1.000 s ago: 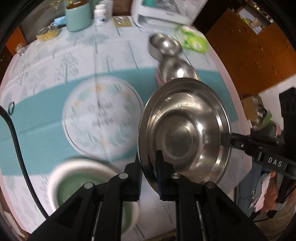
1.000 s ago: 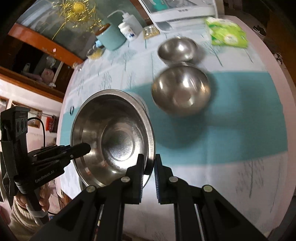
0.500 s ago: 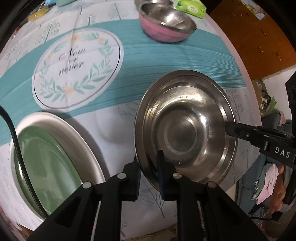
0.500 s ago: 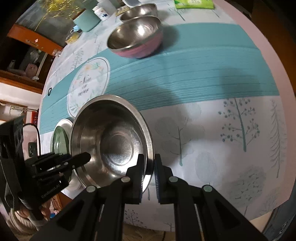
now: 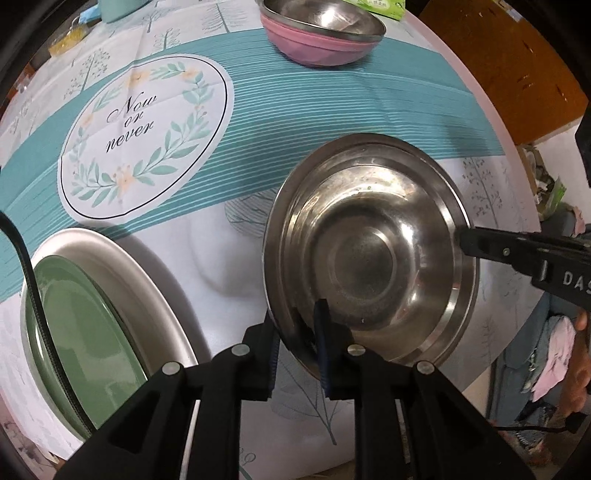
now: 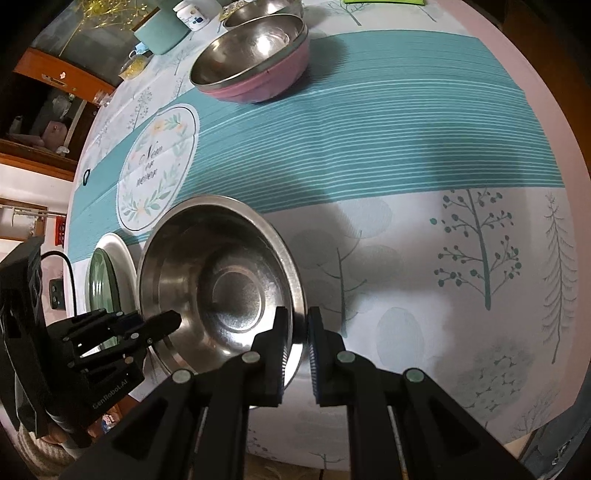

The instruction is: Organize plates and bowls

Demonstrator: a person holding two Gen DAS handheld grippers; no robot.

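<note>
A steel bowl (image 5: 369, 258) is held near the worktop's (image 6: 424, 302) near edge, its rim clamped on opposite sides by the left gripper (image 5: 299, 332) and the right gripper (image 6: 297, 332). A green plate (image 5: 81, 332) lies beside it; a pink bowl (image 6: 258, 85) sits toward the far edge.

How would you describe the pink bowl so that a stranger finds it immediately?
Start at the round table's teal striped band. At its far side, beyond the "Now or never" circle, stands the pink bowl with a steel bowl nested inside. It is the only bowl with a coloured outside; the others are bare steel.
</note>
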